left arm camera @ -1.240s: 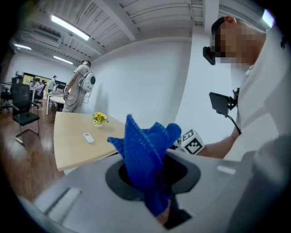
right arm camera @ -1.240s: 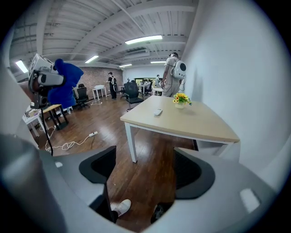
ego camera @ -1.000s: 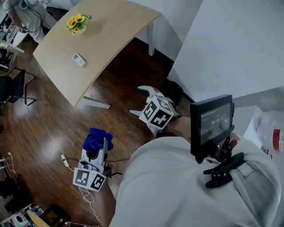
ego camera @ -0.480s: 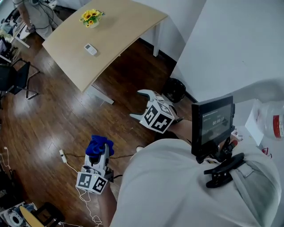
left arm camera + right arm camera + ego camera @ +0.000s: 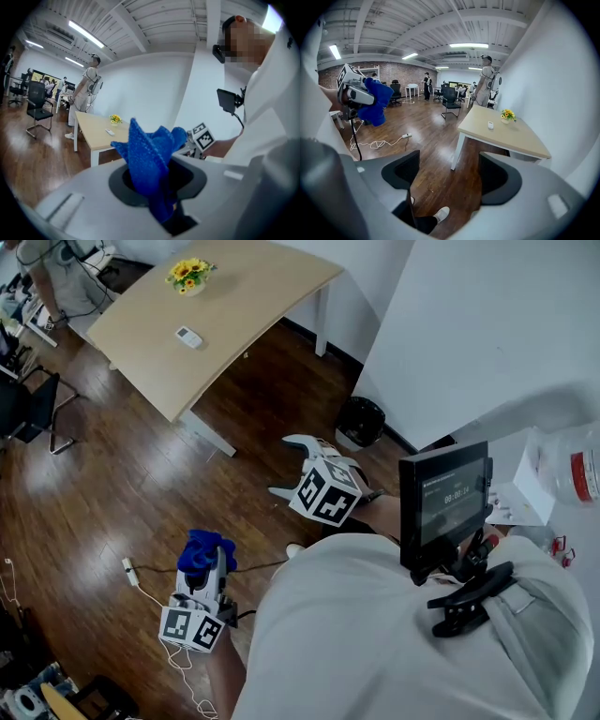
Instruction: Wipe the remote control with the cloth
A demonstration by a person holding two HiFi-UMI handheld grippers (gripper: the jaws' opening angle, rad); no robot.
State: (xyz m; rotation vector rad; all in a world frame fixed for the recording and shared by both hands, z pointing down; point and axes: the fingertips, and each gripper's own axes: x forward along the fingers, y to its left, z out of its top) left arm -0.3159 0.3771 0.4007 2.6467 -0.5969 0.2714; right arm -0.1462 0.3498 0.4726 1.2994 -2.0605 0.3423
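Two tongs in play, both off the light wooden counter [image 5: 246, 294] and well apart from it, held over the dark wood floor [image 5: 112, 484] on the counter's near side.

Left tongs [image 5: 213, 568]: closed down on a crumpled blue terry cloth [image 5: 202, 549]. In the left gripper view the cloth [image 5: 149, 154] fills the gap between the jaws and stands up out of them in loose folds; its lower end is pinched deep in the throat.

Right tongs [image 5: 292, 467]: jaws spread wide, nothing between them. In the right gripper view the gap of the right tongs [image 5: 447, 174] shows only floor and a white shoe [image 5: 440, 214]. These tongs point toward the counter.

Small white remote control [image 5: 188, 336]: lies flat on the counter top, away from its edges, near yellow flowers in a small pot [image 5: 190, 274] but not touching them. The right gripper view shows the same layout, remote [image 5: 490, 124] beside the flowers [image 5: 506, 115].

Cloth and remote are well apart; no contact.

Round black bin [image 5: 361, 420] sits on the floor by the white wall, past the counter's corner leg.
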